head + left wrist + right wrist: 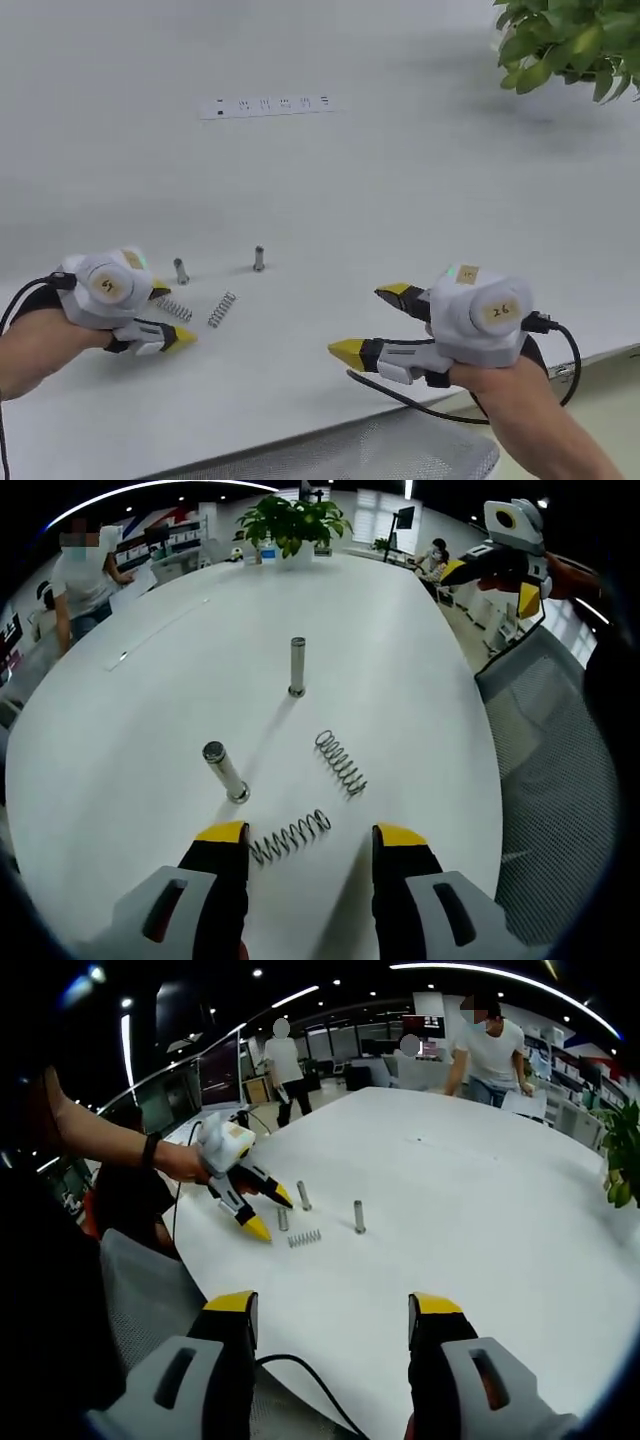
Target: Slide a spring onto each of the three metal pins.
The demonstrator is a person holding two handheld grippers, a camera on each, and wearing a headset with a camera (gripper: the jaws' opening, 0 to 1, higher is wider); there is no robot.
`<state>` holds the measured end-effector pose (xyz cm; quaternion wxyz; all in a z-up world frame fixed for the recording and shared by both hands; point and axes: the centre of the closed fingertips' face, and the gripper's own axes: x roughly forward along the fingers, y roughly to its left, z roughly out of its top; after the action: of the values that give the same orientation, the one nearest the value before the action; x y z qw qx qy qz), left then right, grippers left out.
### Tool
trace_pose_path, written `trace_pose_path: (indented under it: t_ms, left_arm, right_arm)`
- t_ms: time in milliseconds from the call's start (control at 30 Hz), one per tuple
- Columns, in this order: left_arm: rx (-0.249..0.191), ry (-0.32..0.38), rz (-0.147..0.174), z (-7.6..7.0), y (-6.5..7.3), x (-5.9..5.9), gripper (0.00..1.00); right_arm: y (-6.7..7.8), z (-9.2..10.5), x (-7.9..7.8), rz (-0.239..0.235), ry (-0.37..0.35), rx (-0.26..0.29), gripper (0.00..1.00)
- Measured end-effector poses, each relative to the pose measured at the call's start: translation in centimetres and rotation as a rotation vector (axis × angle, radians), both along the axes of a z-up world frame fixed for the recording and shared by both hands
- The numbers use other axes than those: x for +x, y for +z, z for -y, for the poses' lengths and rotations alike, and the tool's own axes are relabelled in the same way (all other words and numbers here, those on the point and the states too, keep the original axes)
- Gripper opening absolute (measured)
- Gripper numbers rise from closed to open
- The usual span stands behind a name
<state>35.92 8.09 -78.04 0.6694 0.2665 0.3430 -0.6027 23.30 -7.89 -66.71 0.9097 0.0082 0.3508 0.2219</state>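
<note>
Both wide open, the left gripper (312,835) hovers by a spring (290,836) near the front edge of the tabletop (400,630) and the right gripper (335,1305) is empty, but a clumsy pinch could roll the spring or tip a pin (225,770).

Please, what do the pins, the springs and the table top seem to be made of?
Pins: probably steel, smooth and grey, with bright highlights along the shaft.
Springs: thin silvery metal wire, coiled with open gaps.
Table top: plain white, with a soft sheen, perhaps laminate. What lies under the surface cannot be told.
</note>
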Motion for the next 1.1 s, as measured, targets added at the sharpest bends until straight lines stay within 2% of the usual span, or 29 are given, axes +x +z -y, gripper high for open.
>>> trace_pose_path:
  t_ms: [200,333,367,400,533,633,700,800,867,900,1100]
  left_arm:
    - [0.037,-0.01,-0.002,-1.9,-0.2,-0.6,0.42]
    - [0.047,-0.014,-0.005,-2.7,-0.2,-0.9,0.37]
    - [0.05,-0.017,-0.002,-2.8,-0.2,-0.9,0.37]
    - [0.055,-0.019,0.018,-2.9,-0.1,-0.7,0.37]
    - [0.04,-0.003,0.051,-2.5,0.4,0.2,0.4]
    - [0.038,-0.043,0.063,-1.6,0.4,0.0,0.42]
    - [0.055,-0.096,0.072,-1.0,0.0,-0.4,0.41]
    - [0.078,-0.131,0.07,-1.0,-0.6,-0.7,0.37]
    - [0.066,-0.128,0.052,-1.1,-0.6,-0.7,0.34]
    - [0.069,-0.13,0.06,-1.2,-0.6,-0.6,0.32]
    - [0.079,-0.121,0.055,-1.9,-0.5,-0.6,0.22]
  right_arm:
    - [-0.1,-0.1,0.1,-0.001,-0.003,0.007,0.59]
    - [-0.2,-0.3,0.1,0.0,0.002,0.01,0.58]
    - [-0.2,-0.4,0.1,0.0,0.004,0.01,0.58]
    - [-0.2,-0.4,0.2,0.0,0.005,0.009,0.58]
    - [0.0,-0.5,0.2,0.002,0.006,0.009,0.58]
    - [0.0,-0.5,0.2,0.002,0.01,0.007,0.58]
    - [0.0,-0.5,0.1,-0.001,0.013,0.004,0.58]
    - [0.1,-0.4,-0.1,-0.003,0.012,0.0,0.58]
    - [0.2,-0.3,-0.1,0.0,0.007,-0.001,0.58]
    - [0.2,-0.2,-0.2,0.001,0.005,-0.003,0.58]
    - [0.1,0.0,-0.4,-0.003,-0.005,0.0,0.58]
